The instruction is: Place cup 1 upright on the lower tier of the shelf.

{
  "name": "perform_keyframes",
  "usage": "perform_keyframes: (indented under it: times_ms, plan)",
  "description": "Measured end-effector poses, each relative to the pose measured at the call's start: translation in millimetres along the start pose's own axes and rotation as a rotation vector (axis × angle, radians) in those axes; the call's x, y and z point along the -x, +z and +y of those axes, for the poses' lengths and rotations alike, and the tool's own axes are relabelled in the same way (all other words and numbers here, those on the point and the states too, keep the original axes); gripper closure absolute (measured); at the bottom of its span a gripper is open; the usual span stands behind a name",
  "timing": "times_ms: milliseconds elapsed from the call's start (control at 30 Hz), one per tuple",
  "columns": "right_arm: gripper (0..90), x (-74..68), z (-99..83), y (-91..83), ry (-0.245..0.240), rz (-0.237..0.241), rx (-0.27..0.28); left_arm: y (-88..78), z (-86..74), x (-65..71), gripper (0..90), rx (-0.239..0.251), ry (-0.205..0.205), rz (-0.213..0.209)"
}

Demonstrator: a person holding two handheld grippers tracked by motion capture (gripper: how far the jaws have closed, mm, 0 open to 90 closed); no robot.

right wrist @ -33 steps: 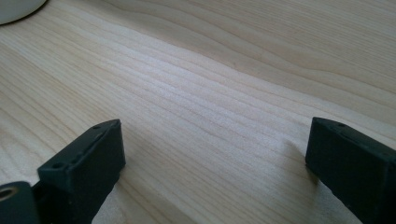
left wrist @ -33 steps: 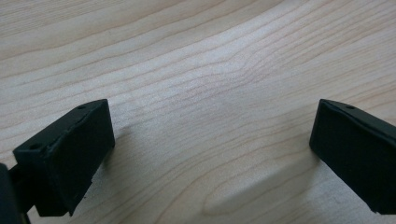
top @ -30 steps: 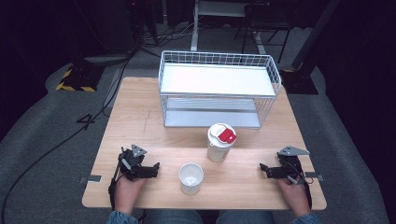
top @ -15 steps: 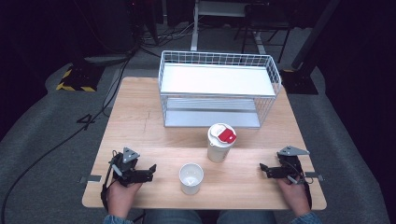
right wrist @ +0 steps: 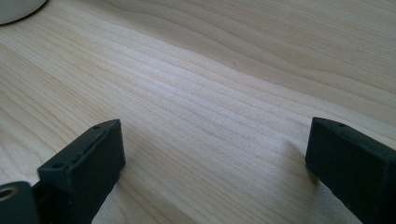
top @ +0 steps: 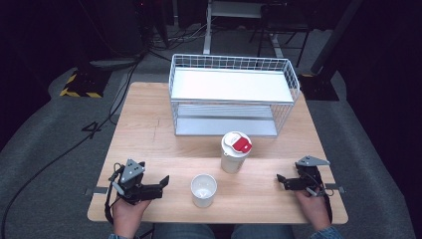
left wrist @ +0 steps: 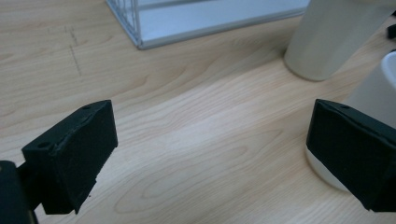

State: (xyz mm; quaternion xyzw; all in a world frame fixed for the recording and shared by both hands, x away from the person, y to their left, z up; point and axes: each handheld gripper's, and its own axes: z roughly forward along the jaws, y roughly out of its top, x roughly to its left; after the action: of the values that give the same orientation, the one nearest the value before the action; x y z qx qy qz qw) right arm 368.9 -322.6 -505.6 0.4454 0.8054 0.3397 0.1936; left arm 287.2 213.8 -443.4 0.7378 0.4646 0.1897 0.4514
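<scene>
A small open white cup [top: 203,189] stands near the table's front edge, and a taller white cup with a red-tabbed lid [top: 235,152] stands just behind it to the right. My left gripper [top: 163,181] is left of the open cup, pointing at it and apart from it. It is open with nothing between its jaws, which have just been closing a little. In the left gripper view the gripper [left wrist: 212,123] faces bare wood, with the open cup [left wrist: 373,88] behind its right jaw and the lidded cup [left wrist: 336,37] farther off. My right gripper [top: 280,179] [right wrist: 215,135] rests open over bare wood.
A white wire rack [top: 234,94] with two shelves stands at the back of the wooden table [top: 144,129]; its corner [left wrist: 135,32] is in the left gripper view. Dark floor with cables surrounds the table. Bare wood lies between the cups and each gripper.
My left gripper has lifted and drawn back slightly to the left, toward the table's near edge. The right gripper and both cups have stayed where they were.
</scene>
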Motion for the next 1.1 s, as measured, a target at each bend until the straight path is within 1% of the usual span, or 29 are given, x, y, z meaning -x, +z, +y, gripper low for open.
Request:
perform_keyframes:
  times_ms: [33, 100, 133, 267, 300, 333, 400, 433, 467, 533, 567, 667, 800, 900, 933, 967, 1000, 1100]
  plan:
    - [4.9, 0.0, 0.0, 0.0, 0.000, 0.000, 0.000, -1.2, 0.6, 0.8, 2.7, 0.012, -0.001, -0.010]
    - [4.9, 0.0, 0.0, 0.0, 0.000, 0.000, 0.000, -3.3, 1.7, 3.1, 2.7, 0.029, -0.001, -0.016]
    - [4.9, 0.0, 0.0, 0.0, 0.000, 0.000, 0.000, -3.9, 2.3, 3.7, 2.7, 0.035, 0.008, -0.022]
    - [4.9, 0.0, 0.0, 0.0, 0.000, 0.000, 0.000, -5.8, 4.1, 10.4, 2.6, 0.048, 0.019, -0.046]
    - [4.9, 0.0, 0.0, 0.0, 0.000, 0.000, 0.000, -6.2, 4.4, 12.3, 2.6, 0.050, 0.029, -0.052]
    - [4.9, 0.0, 0.0, 0.0, 0.000, 0.000, 0.000, -6.7, 4.5, 15.2, 2.6, 0.052, 0.029, -0.055]
    - [4.9, 0.0, 0.0, 0.0, 0.000, 0.000, 0.000, -8.1, 5.0, 20.7, 2.6, 0.053, 0.044, -0.074]
    - [4.9, 0.0, 0.0, 0.0, 0.000, 0.000, 0.000, -8.2, 5.2, 22.8, 2.6, 0.058, 0.048, -0.075]
    - [4.9, 0.0, 0.0, 0.0, 0.000, 0.000, 0.000, -8.2, 5.2, 22.8, 2.6, 0.058, 0.048, -0.075]
    - [4.9, 0.0, 0.0, 0.0, 0.000, 0.000, 0.000, -9.0, 5.5, 30.4, 2.6, 0.059, 0.058, -0.093]
    - [4.9, 0.0, 0.0, 0.0, 0.000, 0.000, 0.000, -9.1, 5.7, 35.1, 2.6, 0.057, 0.072, -0.108]
    - [4.9, 0.0, 0.0, 0.0, 0.000, 0.000, 0.000, -8.6, 5.3, 44.9, 2.6, 0.058, 0.090, -0.130]
    - [4.9, 0.0, 0.0, 0.0, 0.000, 0.000, 0.000, -6.9, 4.2, 56.0, 2.5, 0.059, 0.103, -0.164]
    - [4.9, 0.0, 0.0, 0.0, 0.000, 0.000, 0.000, -3.5, 3.7, 62.9, 2.4, 0.054, 0.118, -0.188]
    - [4.9, 0.0, 0.0, 0.0, 0.000, 0.000, 0.000, -3.5, 3.7, 62.9, 2.3, 0.054, 0.118, -0.188]
    - [4.9, 0.0, 0.0, 0.0, 0.000, 0.000, 0.000, -0.9, 3.8, 67.3, 1.7, 0.048, 0.126, -0.205]
    - [4.9, 0.0, 0.0, 0.0, -0.001, 0.000, 0.000, 0.1, 3.9, 69.1, 1.3, 0.046, 0.132, -0.211]
    - [4.9, 0.0, 0.0, 0.0, 0.000, 0.000, 0.000, 2.8, 3.7, 72.7, 1.1, 0.053, 0.130, -0.249]
